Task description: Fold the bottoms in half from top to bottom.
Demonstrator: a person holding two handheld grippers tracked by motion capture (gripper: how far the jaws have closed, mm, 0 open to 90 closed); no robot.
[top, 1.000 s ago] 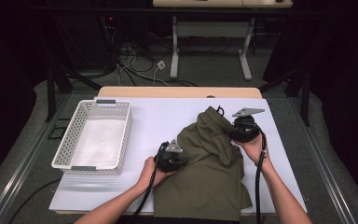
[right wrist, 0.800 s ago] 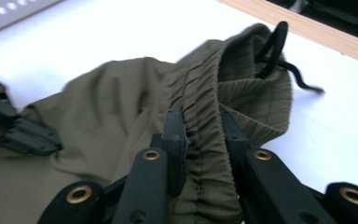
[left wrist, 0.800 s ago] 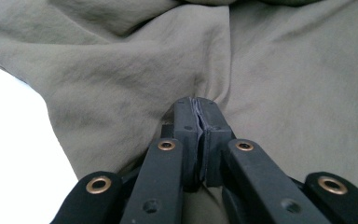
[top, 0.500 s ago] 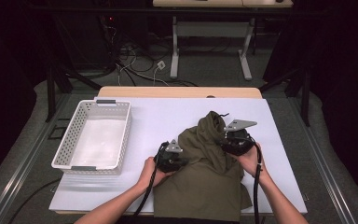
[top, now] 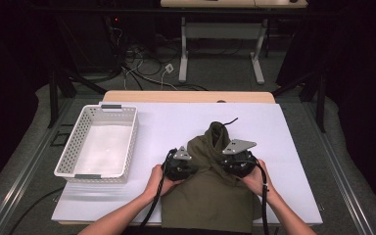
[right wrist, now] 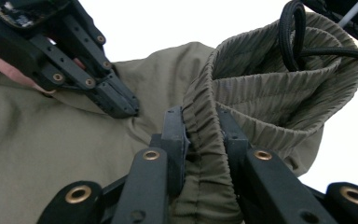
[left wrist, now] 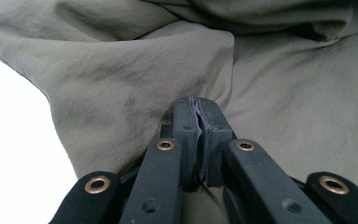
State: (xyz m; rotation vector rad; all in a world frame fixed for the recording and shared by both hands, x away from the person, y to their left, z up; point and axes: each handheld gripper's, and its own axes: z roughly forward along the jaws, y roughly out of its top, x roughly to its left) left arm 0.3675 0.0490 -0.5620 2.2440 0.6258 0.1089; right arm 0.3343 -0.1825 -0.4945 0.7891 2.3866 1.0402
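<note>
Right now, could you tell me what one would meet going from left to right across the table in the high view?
White basket → left gripper, shut on the olive garment's left side → right gripper, shut on its gathered waistband → bare white table.

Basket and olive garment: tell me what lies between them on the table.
Nothing. The high view shows bare white table between the white basket and the olive garment.

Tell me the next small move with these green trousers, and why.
Probably carry the right tongs on across toward the left tongs, folding the trousers. The right tongs grip the gathered waistband, raised off the table, while the left tongs pinch the cloth flat.
</note>
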